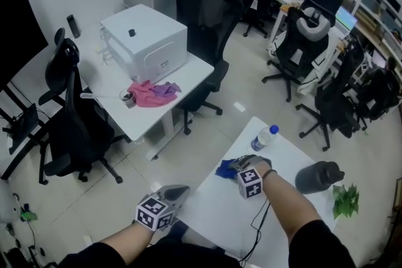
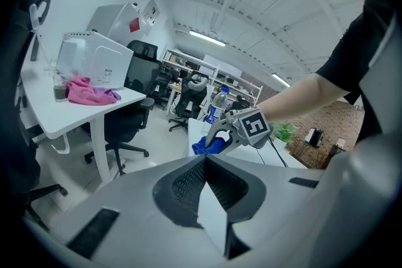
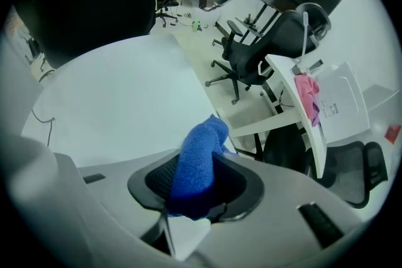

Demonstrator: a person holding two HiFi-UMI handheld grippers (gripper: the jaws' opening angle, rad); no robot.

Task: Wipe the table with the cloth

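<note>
My right gripper (image 1: 237,165) is shut on a blue cloth (image 1: 225,169) and points steeply down at the left edge of the white table (image 1: 220,210). In the right gripper view the blue cloth (image 3: 200,163) is bunched between the jaws of that gripper (image 3: 195,180), its free end hanging over the table (image 3: 119,103) near the edge. My left gripper (image 1: 178,191) hovers off the table's near left corner, jaws together, nothing in them. The left gripper view looks past its own closed jaws (image 2: 205,176) at the right gripper (image 2: 217,135) and the cloth (image 2: 206,147).
On the table stand a water bottle (image 1: 266,137), a dark flask (image 1: 318,176) and a green plant (image 1: 345,199); a black cable (image 1: 259,223) runs along it. A second desk to the left carries a white box (image 1: 146,42) and a pink cloth (image 1: 152,93). Black office chairs (image 1: 207,3) stand around.
</note>
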